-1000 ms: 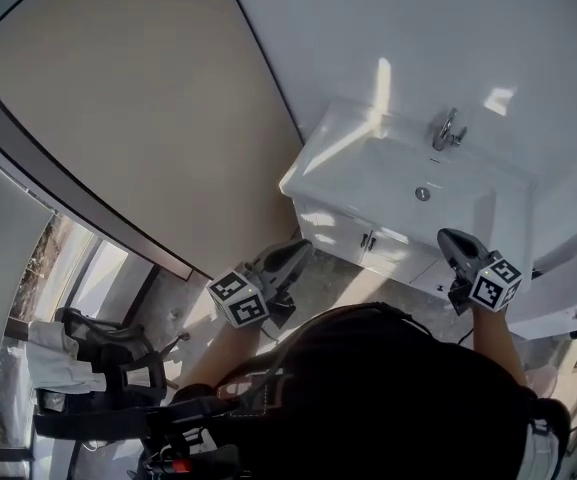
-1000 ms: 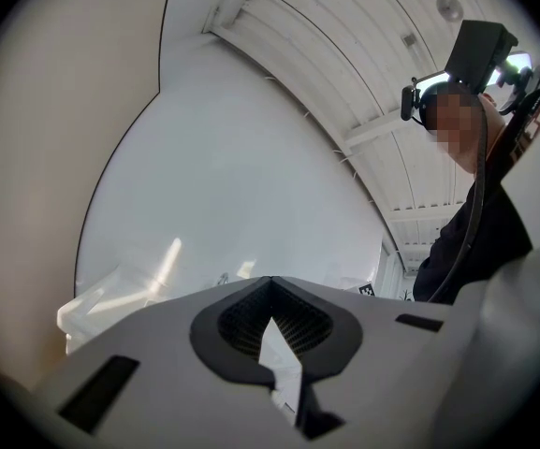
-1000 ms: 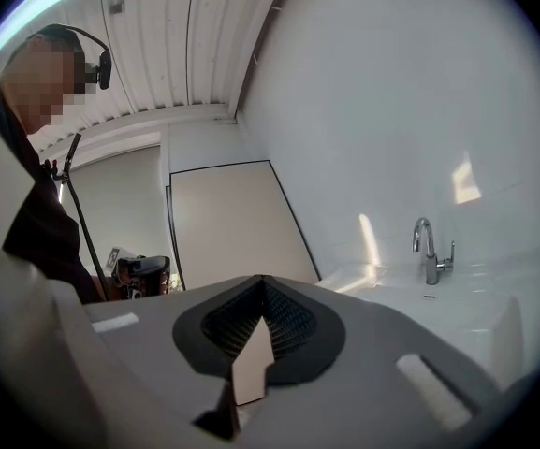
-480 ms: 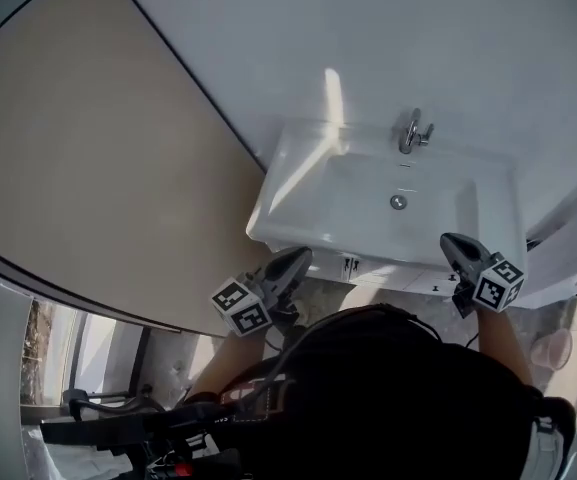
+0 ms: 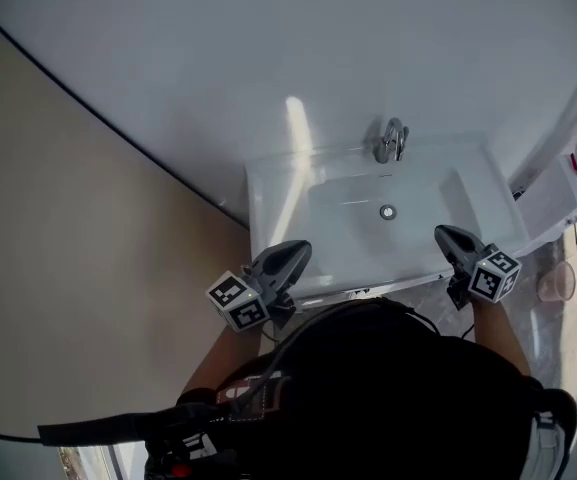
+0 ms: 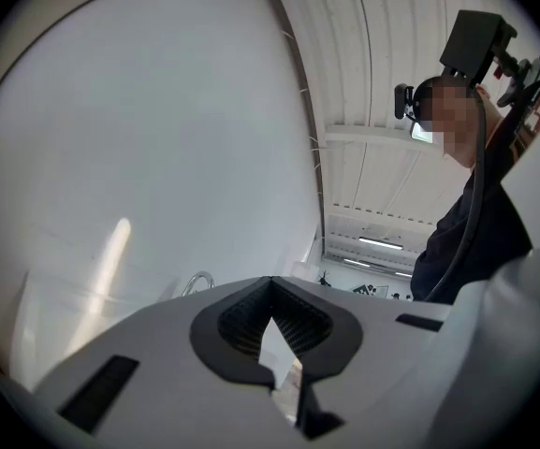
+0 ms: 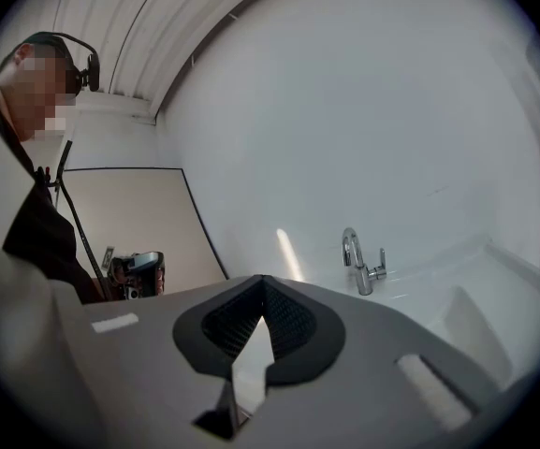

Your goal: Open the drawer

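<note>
White wall (image 5: 268, 58) backs a white sink (image 5: 273, 193) with a chrome faucet (image 5: 392, 140). The left gripper (image 5: 296, 250) and right gripper (image 5: 446, 234) hover at the sink's front edge, both with jaws pressed together and empty. The drawer (image 5: 398, 286) shows only as a thin strip under that edge, lower than both grippers and between them.

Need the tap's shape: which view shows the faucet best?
Right gripper view: the faucet stands clear, spout and lever visible. Head view shows it small, from above; left gripper view, only its curved top.
</note>
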`<action>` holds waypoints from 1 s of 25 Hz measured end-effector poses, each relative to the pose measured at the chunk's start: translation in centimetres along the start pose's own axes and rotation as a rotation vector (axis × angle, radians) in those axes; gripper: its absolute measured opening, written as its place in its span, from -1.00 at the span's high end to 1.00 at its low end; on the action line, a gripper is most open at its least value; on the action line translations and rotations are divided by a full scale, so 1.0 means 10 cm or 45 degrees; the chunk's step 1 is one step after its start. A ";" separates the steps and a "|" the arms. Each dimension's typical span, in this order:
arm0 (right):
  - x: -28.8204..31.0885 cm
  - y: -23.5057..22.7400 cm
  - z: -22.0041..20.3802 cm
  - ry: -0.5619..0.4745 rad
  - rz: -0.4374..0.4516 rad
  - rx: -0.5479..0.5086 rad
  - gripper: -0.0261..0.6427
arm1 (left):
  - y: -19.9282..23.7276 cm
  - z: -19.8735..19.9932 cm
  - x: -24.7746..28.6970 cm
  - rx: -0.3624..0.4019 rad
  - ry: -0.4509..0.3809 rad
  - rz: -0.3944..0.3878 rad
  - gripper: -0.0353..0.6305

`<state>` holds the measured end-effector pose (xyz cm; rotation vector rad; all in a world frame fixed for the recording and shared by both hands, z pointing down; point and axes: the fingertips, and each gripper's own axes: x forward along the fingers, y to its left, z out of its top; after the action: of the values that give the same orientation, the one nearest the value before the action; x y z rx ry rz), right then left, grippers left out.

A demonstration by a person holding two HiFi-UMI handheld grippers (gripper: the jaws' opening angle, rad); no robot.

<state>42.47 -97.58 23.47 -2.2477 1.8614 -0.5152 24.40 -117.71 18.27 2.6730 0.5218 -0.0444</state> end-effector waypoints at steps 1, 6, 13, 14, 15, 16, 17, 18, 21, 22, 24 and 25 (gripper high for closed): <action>0.08 0.04 0.02 0.001 -0.014 -0.012 0.92 | 0.10 0.04 0.00 -0.007 0.013 -0.016 0.89; 0.14 0.05 -0.01 -0.009 -0.141 -0.021 0.92 | 0.45 0.01 0.15 -0.048 0.088 -0.131 0.89; -0.25 -0.31 -0.07 -0.052 -0.288 -0.008 0.92 | 0.43 -0.17 0.72 -0.061 0.183 -0.243 0.89; -0.32 -0.40 -0.10 -0.059 -0.299 -0.004 0.92 | 0.40 -0.21 0.85 -0.051 0.193 -0.259 0.89; -0.41 -0.50 -0.12 -0.064 -0.308 -0.003 0.92 | 0.36 -0.25 0.99 -0.038 0.201 -0.273 0.89; -0.49 -0.61 -0.12 -0.069 -0.313 -0.004 0.92 | 0.32 -0.29 1.14 -0.026 0.207 -0.281 0.89; -0.58 -0.73 -0.13 -0.073 -0.317 -0.005 0.92 | 0.27 -0.33 1.29 -0.019 0.211 -0.283 0.89; -0.67 -0.85 -0.12 -0.077 -0.320 -0.004 0.92 | 0.23 -0.39 1.44 -0.020 0.215 -0.280 0.89; -0.97 -1.20 -0.03 -0.092 -0.319 -0.024 0.92 | 0.02 -0.60 1.90 -0.026 0.256 -0.277 0.89; -1.06 -1.33 0.00 -0.092 -0.317 -0.033 0.92 | -0.04 -0.66 2.06 -0.021 0.274 -0.280 0.89; -1.18 -1.55 0.02 -0.082 -0.308 -0.049 0.92 | -0.16 -0.77 2.37 -0.005 0.309 -0.275 0.89; -1.24 -1.64 0.01 -0.075 -0.305 -0.057 0.92 | -0.21 -0.83 2.49 0.003 0.329 -0.274 0.89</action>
<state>55.61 -82.22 27.28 -2.5033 1.6006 -0.4400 46.42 -103.79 22.28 2.6279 0.8894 0.2417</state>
